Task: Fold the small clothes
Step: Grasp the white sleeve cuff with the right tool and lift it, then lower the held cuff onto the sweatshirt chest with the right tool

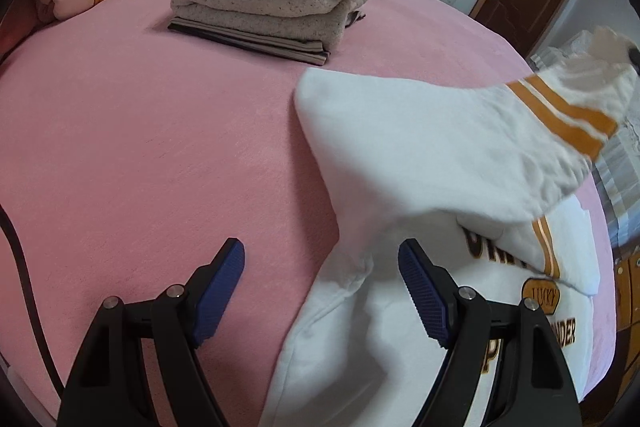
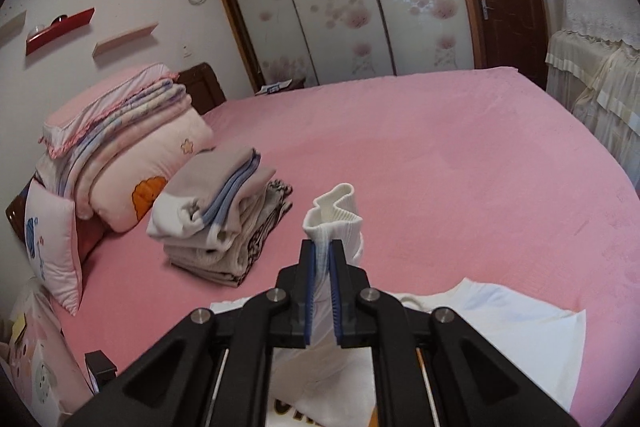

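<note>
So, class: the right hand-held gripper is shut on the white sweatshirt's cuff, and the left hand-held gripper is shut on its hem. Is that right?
Not quite. The left hand-held gripper is open, gripping nothing, as the left wrist view shows. The right hand-held gripper is indeed shut on the white sweatshirt's cuff.

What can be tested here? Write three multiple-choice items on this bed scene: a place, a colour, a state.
1. Where is the folded clothes stack?
A. On the pink bed
B. On the floor
C. On a shelf

2. What colour are the sleeve stripes?
A. Green
B. Orange
C. Black

3. What state is the right claw in?
A. Open, holding nothing
B. Shut on a pillow
C. Shut on the white sweatshirt's cuff

Answers: A, the stack rests on the pink sheet; B, orange bands cross the sleeve; C, ribbed cuff is pinched between its pads.
</note>
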A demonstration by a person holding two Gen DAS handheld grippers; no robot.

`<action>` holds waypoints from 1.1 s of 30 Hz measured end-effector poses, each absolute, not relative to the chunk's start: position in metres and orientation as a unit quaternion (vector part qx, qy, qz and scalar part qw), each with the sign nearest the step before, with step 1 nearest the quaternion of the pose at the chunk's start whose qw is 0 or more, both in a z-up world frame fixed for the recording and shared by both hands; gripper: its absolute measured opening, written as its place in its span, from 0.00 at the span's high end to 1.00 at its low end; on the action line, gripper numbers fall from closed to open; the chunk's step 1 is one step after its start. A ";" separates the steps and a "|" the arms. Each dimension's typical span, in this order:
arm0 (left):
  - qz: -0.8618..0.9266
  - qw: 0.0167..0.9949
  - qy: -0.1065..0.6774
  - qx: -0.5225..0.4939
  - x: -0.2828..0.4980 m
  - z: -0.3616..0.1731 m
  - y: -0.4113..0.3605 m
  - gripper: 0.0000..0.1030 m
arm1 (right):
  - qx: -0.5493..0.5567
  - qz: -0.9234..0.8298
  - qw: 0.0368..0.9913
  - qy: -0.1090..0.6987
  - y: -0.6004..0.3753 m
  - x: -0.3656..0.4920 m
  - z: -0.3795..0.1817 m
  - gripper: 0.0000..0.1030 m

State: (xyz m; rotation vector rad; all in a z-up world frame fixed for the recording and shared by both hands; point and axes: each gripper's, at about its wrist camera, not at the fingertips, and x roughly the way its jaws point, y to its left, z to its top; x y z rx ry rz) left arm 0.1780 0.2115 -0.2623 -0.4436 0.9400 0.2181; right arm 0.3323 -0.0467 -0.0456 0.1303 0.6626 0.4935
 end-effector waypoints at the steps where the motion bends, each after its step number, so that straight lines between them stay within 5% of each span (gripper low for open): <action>1: 0.110 0.861 0.448 -0.215 0.181 -0.262 0.212 0.24 | 0.065 0.233 0.916 0.321 -0.054 0.332 -0.046 0.93; 2: 0.117 0.859 0.449 -0.217 0.183 -0.263 0.211 0.25 | 0.067 0.227 0.917 0.321 -0.062 0.331 -0.048 0.94; 6: 0.144 0.839 0.473 -0.225 0.192 -0.271 0.213 0.63 | 0.076 0.197 0.922 0.324 -0.096 0.319 -0.063 0.94; 11: 0.152 0.832 0.473 -0.247 0.191 -0.276 0.214 0.71 | 0.125 0.149 0.910 0.367 -0.152 0.293 -0.115 0.94; 18: 0.151 0.827 0.487 -0.235 0.195 -0.278 0.210 0.71 | 0.184 0.089 0.860 0.467 -0.190 0.276 -0.222 0.94; 26: 0.144 0.839 0.491 -0.187 0.189 -0.264 0.200 0.64 | 0.214 0.110 0.846 0.476 -0.203 0.274 -0.229 0.93; 30: 0.124 0.839 0.504 -0.161 0.184 -0.258 0.193 0.28 | 0.185 0.113 0.841 0.496 -0.198 0.276 -0.227 0.90; 33: 0.100 0.844 0.507 -0.143 0.172 -0.241 0.190 0.27 | 0.183 0.119 0.834 0.507 -0.204 0.276 -0.225 0.83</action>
